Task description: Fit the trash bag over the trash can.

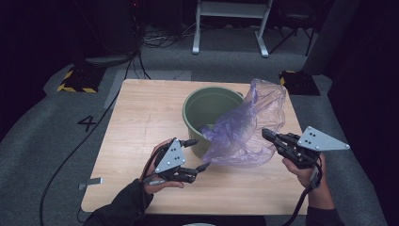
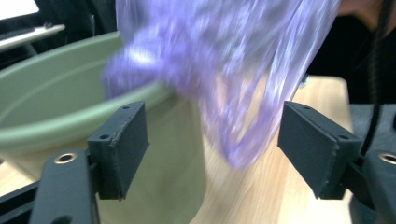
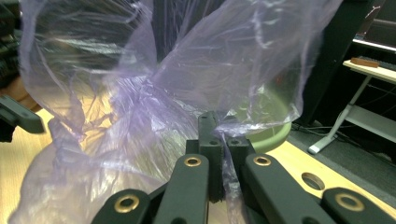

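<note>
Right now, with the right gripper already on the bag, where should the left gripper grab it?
Best guess: the loose lower edge of the purple bag that hangs in front of the green bin. The left gripper is open beside that edge, so come in from the person's left, level with the table. The right gripper pinches the opposite side, so two grips could spread the mouth.

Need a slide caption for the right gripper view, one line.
Right gripper shut on a translucent purple plastic bag, with the green plastic bucket behind it.
</note>
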`<state>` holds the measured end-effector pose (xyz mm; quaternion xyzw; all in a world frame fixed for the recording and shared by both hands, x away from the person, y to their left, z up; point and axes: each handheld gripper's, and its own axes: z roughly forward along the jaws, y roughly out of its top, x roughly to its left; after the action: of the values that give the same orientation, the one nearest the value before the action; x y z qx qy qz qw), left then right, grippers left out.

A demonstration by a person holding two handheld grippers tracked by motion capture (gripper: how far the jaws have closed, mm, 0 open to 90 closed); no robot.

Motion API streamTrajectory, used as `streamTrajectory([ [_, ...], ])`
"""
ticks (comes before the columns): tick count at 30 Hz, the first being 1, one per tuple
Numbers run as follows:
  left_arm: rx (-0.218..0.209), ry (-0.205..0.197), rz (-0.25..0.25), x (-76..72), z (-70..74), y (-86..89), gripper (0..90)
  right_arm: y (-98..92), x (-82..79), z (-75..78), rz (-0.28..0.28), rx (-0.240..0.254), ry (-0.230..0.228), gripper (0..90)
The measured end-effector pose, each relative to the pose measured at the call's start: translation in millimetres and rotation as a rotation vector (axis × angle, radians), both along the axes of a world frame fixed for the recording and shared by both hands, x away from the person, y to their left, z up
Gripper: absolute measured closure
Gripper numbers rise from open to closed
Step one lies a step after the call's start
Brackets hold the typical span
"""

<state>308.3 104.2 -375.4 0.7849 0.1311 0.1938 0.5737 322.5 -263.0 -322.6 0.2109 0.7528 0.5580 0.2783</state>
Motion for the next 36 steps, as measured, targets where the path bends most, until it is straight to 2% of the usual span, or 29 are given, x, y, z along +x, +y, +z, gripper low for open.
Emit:
streamTrajectory([
  [6,-0.029,-0.053,-0.033,-7.1,31.9,-1.1,21.3,3.2,-0.3,2.1,0.005,-0.001,-0.009,89.7],
  [11,-0.027,-0.079,-0.062,-9.3,52.7,-17.7,21.0,6.6,-1.0,2.8,0.011,-0.006,-0.008,89.7],
  [12,-0.027,-0.078,-0.065,-9.1,53.8,-21.3,21.0,7.5,-1.3,2.8,0.014,-0.008,-0.007,89.7],
  [14,0.0,-0.084,-0.06,-6.5,56.4,-31.6,21.0,8.7,-1.4,2.7,0.015,-0.013,-0.009,89.6],
  [19,0.039,-0.048,-0.048,7.0,56.9,-53.0,19.4,10.7,-1.6,2.4,0.023,-0.022,-0.008,89.3],
  [23,0.056,-0.045,-0.001,16.4,58.0,-63.1,19.4,10.4,-1.7,2.3,0.028,-0.021,-0.006,89.2],
  [24,0.062,-0.049,0.017,18.9,58.4,-64.4,23.1,10.5,-1.9,2.3,0.03,-0.02,-0.006,89.1],
  [26,0.079,-0.051,0.063,23.9,58.5,-66.3,36.1,10.8,-2.2,2.1,0.034,-0.021,-0.008,89.1],
  [27,0.075,-0.045,0.068,26.4,58.4,-65.6,42.1,10.9,-2.5,1.9,0.035,-0.02,-0.007,88.9],
  [28,0.083,-0.043,0.069,28.7,58.4,-63.9,50.1,10.7,-2.4,1.4,0.035,-0.019,-0.009,88.9],
  [29,0.095,-0.044,0.078,30.3,58.3,-62.3,54.4,10.2,-2.3,0.7,0.035,-0.017,-0.007,88.9],
  [30,0.107,-0.056,0.085,31.5,58.1,-59.8,61.4,9.6,-2.4,-0.1,0.033,-0.014,-0.005,89.0],
  [34,0.095,-0.057,0.093,35.3,57.5,-46.4,83.2,6.9,-2.1,-4.0,0.029,-0.005,0.002,88.9],
  [36,0.081,-0.052,0.098,36.5,57.5,-38.0,87.9,6.0,-2.0,-5.8,0.026,-0.002,0.007,89.0],
])
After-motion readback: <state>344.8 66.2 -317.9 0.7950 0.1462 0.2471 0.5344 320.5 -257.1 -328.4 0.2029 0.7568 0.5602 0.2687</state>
